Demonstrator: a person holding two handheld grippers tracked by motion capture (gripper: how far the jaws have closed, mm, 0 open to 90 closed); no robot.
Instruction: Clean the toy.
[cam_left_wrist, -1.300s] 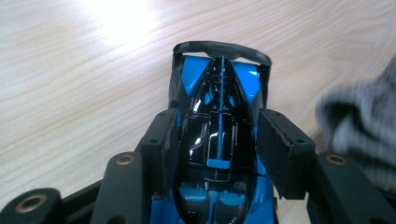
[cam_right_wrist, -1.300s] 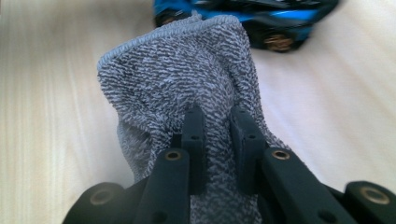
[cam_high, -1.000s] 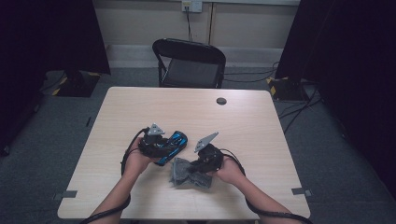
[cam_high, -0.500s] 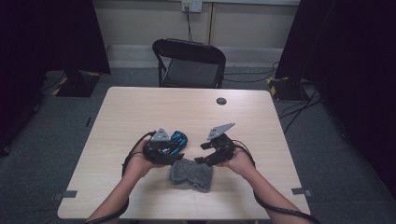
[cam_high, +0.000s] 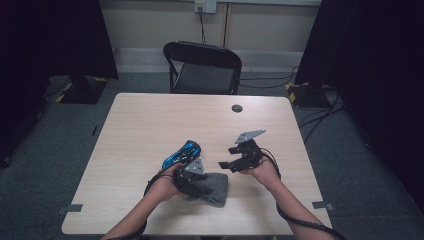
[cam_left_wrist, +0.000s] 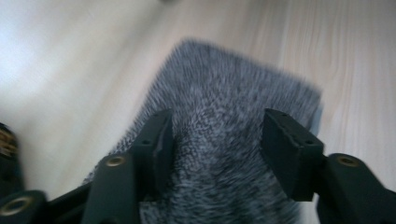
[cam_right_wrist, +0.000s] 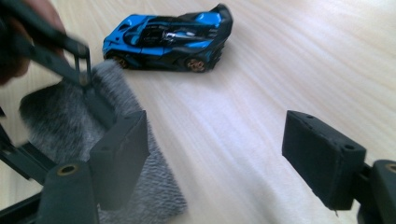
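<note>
A grey fuzzy cloth (cam_high: 216, 189) lies folded near the table's front edge. My left gripper (cam_high: 200, 184) is down on its left end. In the left gripper view the cloth (cam_left_wrist: 224, 93) runs between the two jaws of the left gripper (cam_left_wrist: 219, 144); the jaws have just been closing and still stand apart. A blue and black toy car (cam_high: 182, 154) rests on the table just behind that hand. My right gripper (cam_high: 227, 157) hovers to the right of the cloth, open with nothing in it (cam_right_wrist: 215, 149), its jaws having just been opening. The right gripper view has the car (cam_right_wrist: 170, 37) and the cloth (cam_right_wrist: 56, 116).
The light wooden table (cam_high: 150, 120) has a small black round object (cam_high: 237, 108) near its far edge. A black folding chair (cam_high: 202, 67) stands behind the table. Dark curtains hang at both sides.
The right gripper let go of the cloth and moved up and right, away from it. The left gripper moved from beside the car down onto the cloth. The car stayed put.
</note>
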